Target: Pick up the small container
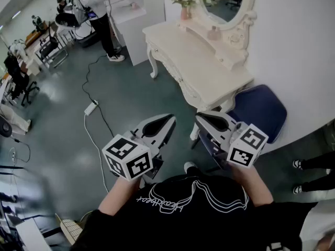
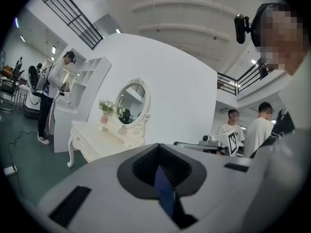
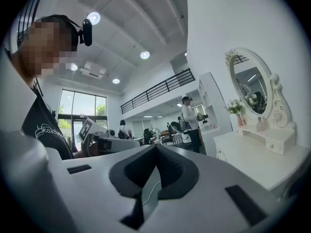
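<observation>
The small container [image 1: 213,34] is a pale pink bottle. It stands on the raised shelf of the white dressing table [image 1: 199,61], at the foot of the oval mirror [image 1: 226,1]. It also shows small in the left gripper view [image 2: 122,130] and in the right gripper view [image 3: 261,125]. My left gripper [image 1: 170,120] and right gripper [image 1: 201,118] are held side by side in front of my chest, well short of the table and pointing toward it. Both are shut, with nothing between the jaws [image 2: 158,152] [image 3: 155,152].
A blue chair [image 1: 259,111] stands at the table's near end, just beyond my right gripper. A pink vase of flowers [image 1: 184,5] is at the far end of the shelf. A power strip and cable [image 1: 91,107] lie on the floor to the left. A person [image 1: 99,14] stands by white shelving. Other people's feet [image 1: 309,163] are at the right.
</observation>
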Demonstrator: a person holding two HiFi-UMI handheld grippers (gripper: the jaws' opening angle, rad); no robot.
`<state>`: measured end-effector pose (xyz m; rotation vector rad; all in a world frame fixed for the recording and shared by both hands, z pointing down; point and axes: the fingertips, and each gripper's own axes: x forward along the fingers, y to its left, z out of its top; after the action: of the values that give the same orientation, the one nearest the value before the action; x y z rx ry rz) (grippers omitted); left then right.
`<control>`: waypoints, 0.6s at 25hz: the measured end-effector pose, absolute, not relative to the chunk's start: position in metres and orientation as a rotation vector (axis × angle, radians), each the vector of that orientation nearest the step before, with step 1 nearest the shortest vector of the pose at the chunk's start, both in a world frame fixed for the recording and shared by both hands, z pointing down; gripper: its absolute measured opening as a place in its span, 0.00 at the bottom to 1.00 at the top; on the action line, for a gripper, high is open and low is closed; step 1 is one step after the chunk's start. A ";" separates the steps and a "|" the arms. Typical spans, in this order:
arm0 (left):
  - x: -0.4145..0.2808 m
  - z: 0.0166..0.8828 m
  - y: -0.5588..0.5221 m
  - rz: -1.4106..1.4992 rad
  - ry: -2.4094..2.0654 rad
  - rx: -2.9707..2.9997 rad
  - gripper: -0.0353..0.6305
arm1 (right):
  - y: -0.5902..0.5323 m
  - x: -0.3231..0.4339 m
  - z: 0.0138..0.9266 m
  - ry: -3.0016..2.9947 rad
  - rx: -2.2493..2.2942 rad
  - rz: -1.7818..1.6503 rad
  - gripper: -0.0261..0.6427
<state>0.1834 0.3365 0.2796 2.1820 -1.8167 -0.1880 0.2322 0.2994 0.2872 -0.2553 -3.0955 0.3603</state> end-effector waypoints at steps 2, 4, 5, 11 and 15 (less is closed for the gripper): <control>0.184 0.280 0.336 -0.183 -1.815 2.194 0.06 | 0.299 0.231 0.286 -3.106 -0.251 0.352 0.05; 0.185 0.282 0.336 -0.176 -1.812 2.199 0.06 | 0.299 0.231 0.285 -3.115 -0.248 0.348 0.05; 0.186 0.284 0.336 -0.173 -1.810 2.198 0.06 | 0.299 0.232 0.285 -3.116 -0.247 0.346 0.05; 0.188 0.282 0.331 -0.154 -1.803 2.208 0.06 | 0.293 0.234 0.284 -3.120 -0.218 0.356 0.05; 0.184 0.286 0.326 -0.144 -1.802 2.197 0.06 | 0.286 0.228 0.285 -3.131 -0.222 0.382 0.05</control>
<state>0.1836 0.3264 0.2863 2.1967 -1.8022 -0.1438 0.2280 0.2859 0.2854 -0.2217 -3.1313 0.3823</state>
